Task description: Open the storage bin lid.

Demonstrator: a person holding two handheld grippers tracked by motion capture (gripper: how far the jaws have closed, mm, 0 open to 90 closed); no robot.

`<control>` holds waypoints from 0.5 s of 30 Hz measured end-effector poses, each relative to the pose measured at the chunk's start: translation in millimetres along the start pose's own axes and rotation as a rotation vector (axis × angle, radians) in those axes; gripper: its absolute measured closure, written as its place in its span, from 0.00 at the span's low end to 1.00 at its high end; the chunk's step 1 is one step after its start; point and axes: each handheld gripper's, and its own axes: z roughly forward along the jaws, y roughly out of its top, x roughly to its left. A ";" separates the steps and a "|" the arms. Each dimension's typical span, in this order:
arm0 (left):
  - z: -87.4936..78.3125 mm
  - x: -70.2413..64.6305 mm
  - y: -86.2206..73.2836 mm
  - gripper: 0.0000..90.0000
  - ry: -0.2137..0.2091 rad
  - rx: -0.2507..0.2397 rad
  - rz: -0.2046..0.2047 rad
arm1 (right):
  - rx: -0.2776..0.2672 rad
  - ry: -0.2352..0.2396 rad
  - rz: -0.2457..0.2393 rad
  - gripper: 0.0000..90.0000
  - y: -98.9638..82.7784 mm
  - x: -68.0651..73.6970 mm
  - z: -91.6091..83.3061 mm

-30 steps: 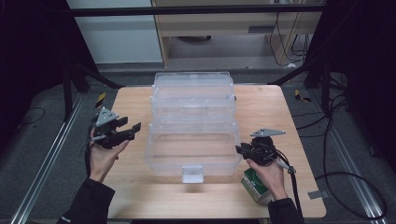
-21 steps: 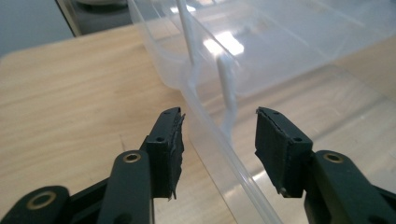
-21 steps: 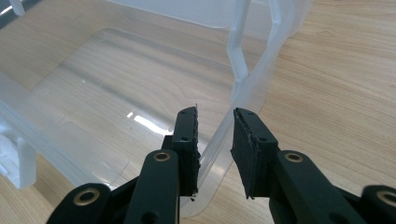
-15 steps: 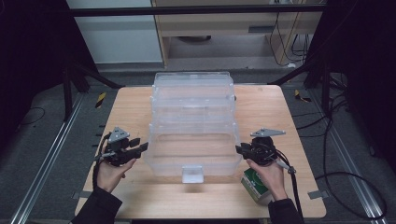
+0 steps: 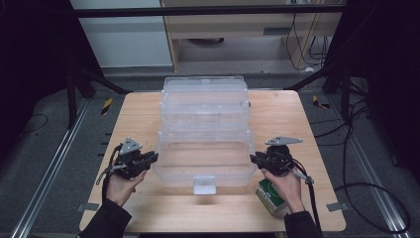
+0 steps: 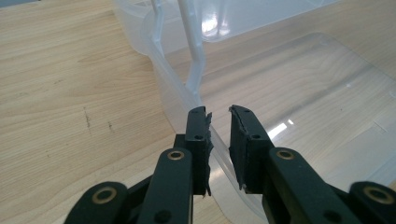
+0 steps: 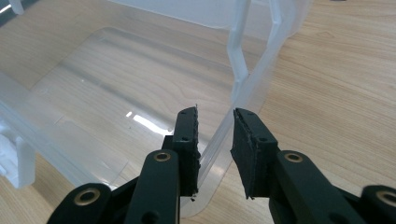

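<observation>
The clear plastic storage bin (image 5: 203, 148) sits mid-frame on the table (image 5: 143, 109), long axis left-right between both hands. The left gripper (image 5: 148, 159) has just been closing its jaws astride the bin's left wall; the right gripper (image 5: 255, 159) straddles the right wall, jaws narrow, pads seemingly touching the rim.

high cam above, looks down on table (image 5: 148, 106), gripper cams close in, all share clear bin (image 5: 205, 124)

A green-and-white carton (image 5: 270, 196), perhaps a small box, stands on the wooden table (image 5: 138, 111)
</observation>
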 end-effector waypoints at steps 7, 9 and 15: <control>1.2 -0.7 0.3 0.85 0.008 -0.001 0.009 | 0.002 -0.014 -0.001 0.79 0.6 0.4 0.4; 1.8 -0.9 0.1 0.84 0.013 -0.008 0.012 | 0.001 -0.010 0.002 0.79 0.7 -0.2 0.5; -3.7 3.6 0.1 0.73 0.034 -0.039 0.012 | -0.031 -0.014 -0.005 0.69 3.1 1.0 -6.7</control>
